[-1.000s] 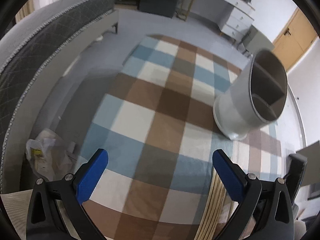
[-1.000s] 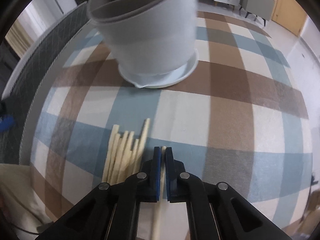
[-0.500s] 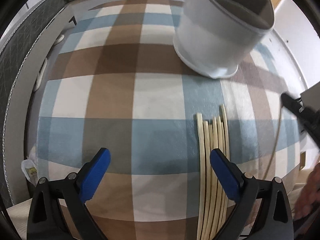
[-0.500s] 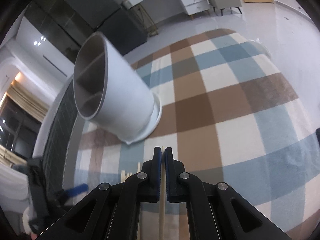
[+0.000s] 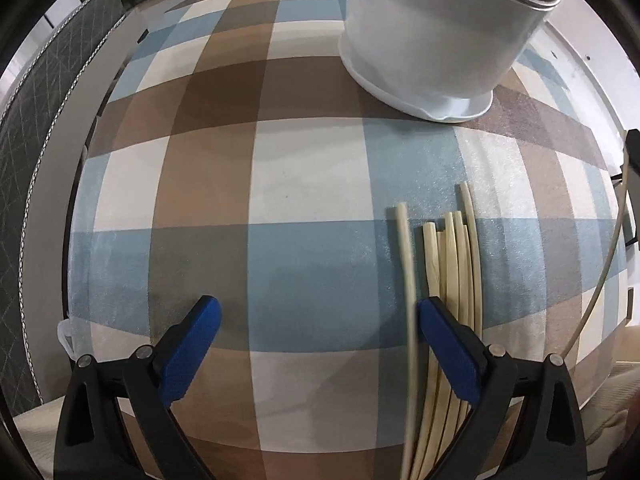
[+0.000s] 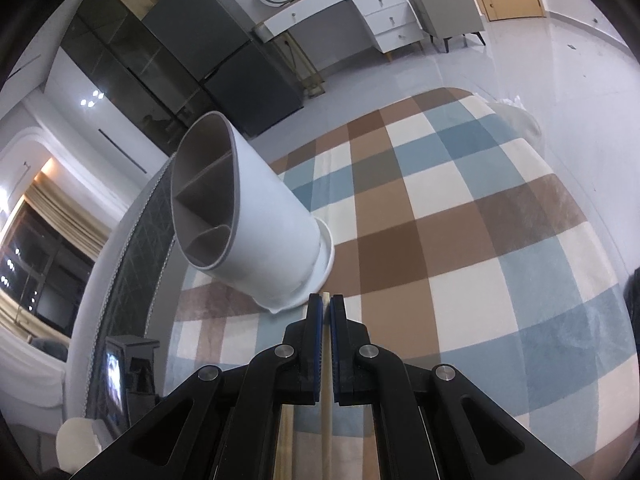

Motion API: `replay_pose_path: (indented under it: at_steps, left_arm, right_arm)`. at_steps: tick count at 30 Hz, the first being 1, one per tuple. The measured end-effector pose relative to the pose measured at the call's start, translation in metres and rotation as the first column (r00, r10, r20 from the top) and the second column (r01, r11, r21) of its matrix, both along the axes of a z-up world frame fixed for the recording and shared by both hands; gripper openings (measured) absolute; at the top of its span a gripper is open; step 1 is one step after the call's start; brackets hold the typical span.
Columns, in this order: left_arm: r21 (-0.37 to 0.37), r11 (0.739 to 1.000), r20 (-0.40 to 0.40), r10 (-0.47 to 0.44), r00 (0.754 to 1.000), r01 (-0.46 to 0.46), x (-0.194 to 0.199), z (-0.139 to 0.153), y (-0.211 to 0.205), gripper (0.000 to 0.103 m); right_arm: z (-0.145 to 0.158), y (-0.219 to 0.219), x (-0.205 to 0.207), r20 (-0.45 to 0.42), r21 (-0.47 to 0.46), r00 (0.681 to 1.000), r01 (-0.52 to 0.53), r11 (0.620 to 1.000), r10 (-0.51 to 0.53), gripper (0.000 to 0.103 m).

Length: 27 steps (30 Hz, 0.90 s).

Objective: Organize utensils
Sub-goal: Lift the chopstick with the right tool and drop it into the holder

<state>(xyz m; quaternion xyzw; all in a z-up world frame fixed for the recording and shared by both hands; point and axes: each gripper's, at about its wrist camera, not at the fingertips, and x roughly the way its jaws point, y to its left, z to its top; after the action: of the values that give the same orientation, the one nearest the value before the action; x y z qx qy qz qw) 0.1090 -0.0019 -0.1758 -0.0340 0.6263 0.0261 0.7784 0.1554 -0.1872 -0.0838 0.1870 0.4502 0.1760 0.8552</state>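
Chopsticks (image 5: pixel 452 276) lie in a loose bundle on the checked tablecloth (image 5: pixel 304 168), just in front of the white holder (image 5: pixel 436 36), which stands upright near the far side of the cloth. One pale stick (image 5: pixel 406 280) sits a little apart from the rest, on the side nearer the middle of the cloth. The holder's divided compartments look empty from the right wrist view (only part of the inside shows), so the sorting seems barely begun.

The right gripper (image 6: pixel 325 306) has its jaws pressed together on a single chopstick (image 6: pixel 326 408), whose tip pokes out just past the blue pads and points towards the holder's base. That stick is off the table but not yet over the opening.

The left gripper (image 5: pixel 316 332) hangs over the cloth with its jaws wide apart and nothing between the pads; the lone stick runs just inside its right-hand pad, lying below it.

Left to do, as I judge it: drop the held stick in, then clear the bundle.
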Motion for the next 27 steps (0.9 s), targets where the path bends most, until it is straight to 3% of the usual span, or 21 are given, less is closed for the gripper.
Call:
replay_pose_path:
  at_steps: [3, 6, 9, 11, 13, 17, 21, 25, 27]
  left_arm:
    - [-0.001, 1.000, -0.010, 0.012, 1.000, -0.012, 0.003, 0.001, 0.001, 0.096]
    - [-0.001, 1.000, 0.003, 0.000, 1.000, 0.000, 0.006, 0.007, -0.003, 0.083]
    - [-0.004, 0.999, 0.012, -0.047, 0.999, 0.047, 0.007, 0.010, -0.014, 0.054]
    - [-0.006, 0.997, 0.019, -0.077, 0.997, 0.077, 0.010, 0.013, -0.021, 0.022]
    - [-0.022, 0.996, 0.017, -0.089, 0.996, 0.089, 0.012, 0.014, -0.024, 0.003]
    - [-0.055, 0.993, 0.058, -0.099, 0.993, 0.102, 0.009, 0.017, -0.024, 0.002]
    - [-0.099, 0.991, 0.204, -0.066, 0.977, 0.087, -0.006, 0.045, -0.011, 0.002]
    - [-0.134, 0.988, 0.371, -0.022, 0.928, 0.076, -0.038, 0.084, 0.007, 0.002]
    - [-0.150, 0.986, 0.418, -0.007, 0.909, 0.076, -0.040, 0.097, 0.001, 0.002]
  right_arm:
    - [0.003, 0.000, -0.001, 0.007, 0.004, 1.000, 0.002, 1.000, -0.002, 0.003]
    - [0.005, 0.001, -0.002, 0.015, 0.004, 1.000, -0.001, 1.000, 0.001, 0.003]
    - [0.007, 0.003, -0.002, 0.025, 0.001, 1.000, -0.005, 1.000, 0.005, 0.003]
    - [0.008, 0.003, -0.002, 0.028, 0.006, 1.000, -0.006, 1.000, 0.006, 0.003]
    - [0.010, 0.004, -0.003, 0.036, 0.006, 0.999, -0.010, 1.000, 0.009, 0.003]
    - [0.016, 0.006, -0.008, 0.067, -0.004, 0.997, -0.023, 1.000, 0.024, 0.003]
    - [0.027, 0.015, -0.021, 0.126, -0.042, 0.990, -0.057, 0.997, 0.062, 0.003]
    - [0.038, 0.026, -0.036, 0.179, -0.092, 0.979, -0.082, 0.992, 0.098, 0.003]
    - [0.045, 0.030, -0.047, 0.217, -0.112, 0.970, -0.086, 0.990, 0.108, 0.003]
